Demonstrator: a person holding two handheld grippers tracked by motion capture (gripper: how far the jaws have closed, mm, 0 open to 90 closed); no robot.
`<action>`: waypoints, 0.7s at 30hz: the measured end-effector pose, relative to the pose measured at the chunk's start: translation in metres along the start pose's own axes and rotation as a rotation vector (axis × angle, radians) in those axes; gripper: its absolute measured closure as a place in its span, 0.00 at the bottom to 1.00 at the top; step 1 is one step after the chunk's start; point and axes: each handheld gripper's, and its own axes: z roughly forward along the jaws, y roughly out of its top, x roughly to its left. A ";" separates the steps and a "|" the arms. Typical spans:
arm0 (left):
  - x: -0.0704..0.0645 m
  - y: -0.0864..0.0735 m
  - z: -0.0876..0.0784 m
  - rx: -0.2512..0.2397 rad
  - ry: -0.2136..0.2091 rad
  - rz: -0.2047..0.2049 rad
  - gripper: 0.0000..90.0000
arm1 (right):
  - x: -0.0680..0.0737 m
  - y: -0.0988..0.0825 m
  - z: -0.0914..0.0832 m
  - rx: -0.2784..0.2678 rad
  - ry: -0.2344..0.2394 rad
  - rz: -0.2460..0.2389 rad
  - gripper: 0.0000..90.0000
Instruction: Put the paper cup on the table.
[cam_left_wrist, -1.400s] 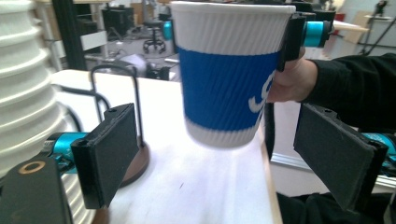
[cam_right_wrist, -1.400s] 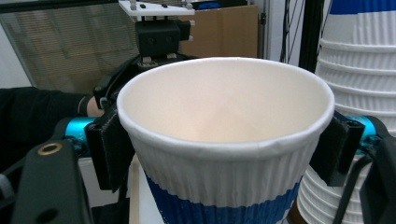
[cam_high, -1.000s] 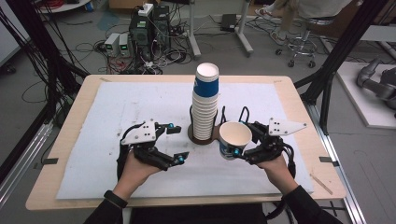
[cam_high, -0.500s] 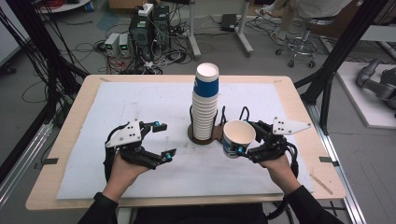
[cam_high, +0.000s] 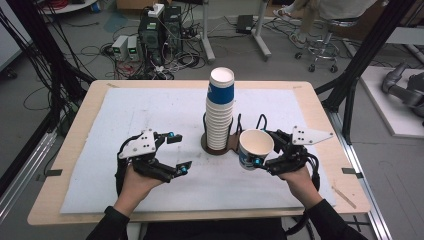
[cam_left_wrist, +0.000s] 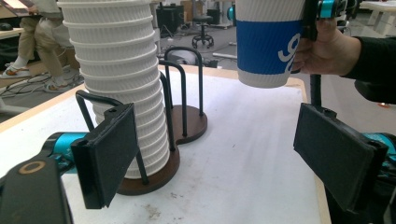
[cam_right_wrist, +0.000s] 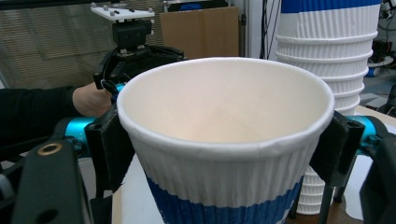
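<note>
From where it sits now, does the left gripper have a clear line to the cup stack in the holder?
Probably yes. The left gripper is open and empty, and bare white mat lies between it and the cup stack. The right gripper holds its cup on the stack's other side.

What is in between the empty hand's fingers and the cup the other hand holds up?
Just bare white mat. In the high view nothing lies between the left gripper and the paper cup; the cup stack stands farther back.
</note>
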 end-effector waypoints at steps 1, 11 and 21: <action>0.000 0.000 0.000 0.003 0.005 0.005 0.15 | 0.000 0.000 0.000 0.000 0.001 0.000 0.23; 0.001 -0.002 -0.001 -0.003 0.022 0.019 0.15 | 0.001 0.001 0.000 -0.003 0.004 -0.003 0.23; -0.003 -0.004 -0.004 -0.009 0.042 0.016 0.16 | 0.004 0.005 -0.001 -0.006 0.011 -0.015 0.23</action>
